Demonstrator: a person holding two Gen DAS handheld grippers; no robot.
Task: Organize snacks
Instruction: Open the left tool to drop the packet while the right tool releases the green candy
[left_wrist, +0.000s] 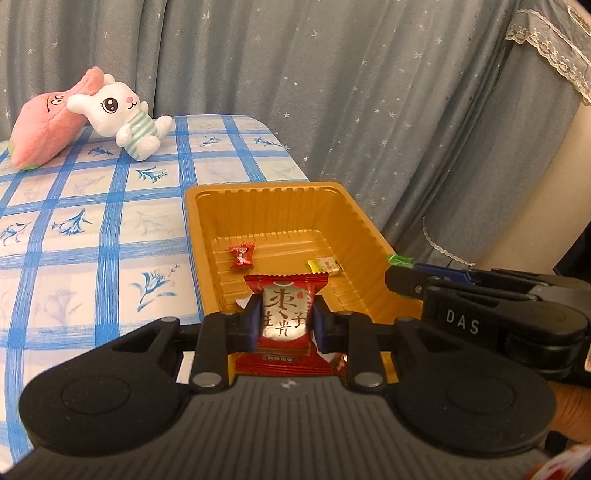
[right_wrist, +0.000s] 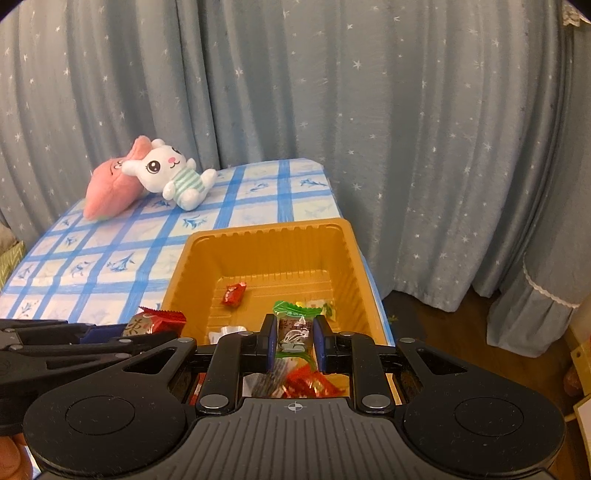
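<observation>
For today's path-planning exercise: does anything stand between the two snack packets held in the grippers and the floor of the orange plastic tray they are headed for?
Nothing visible does. The left gripper holds a red-and-silver snack packet and the right gripper a green-and-brown snack packet, both over the open orange plastic tray. Its floor holds only a small red candy and a yellow candy, with bare space around them.

— What lies at the far end of the table?
— A white plush rabbit (left_wrist: 125, 118) in a green-striped top, leaning on a pink plush cushion (left_wrist: 48, 129) just beside it.
— And under them?
— A tablecloth (left_wrist: 92, 229) with blue checks and small blue flowers.
— Behind?
— Grey-blue curtains (right_wrist: 369, 110) dotted with white stars, hanging to a dark wooden floor (right_wrist: 443, 332); one has a lace trim (left_wrist: 546, 48).
</observation>
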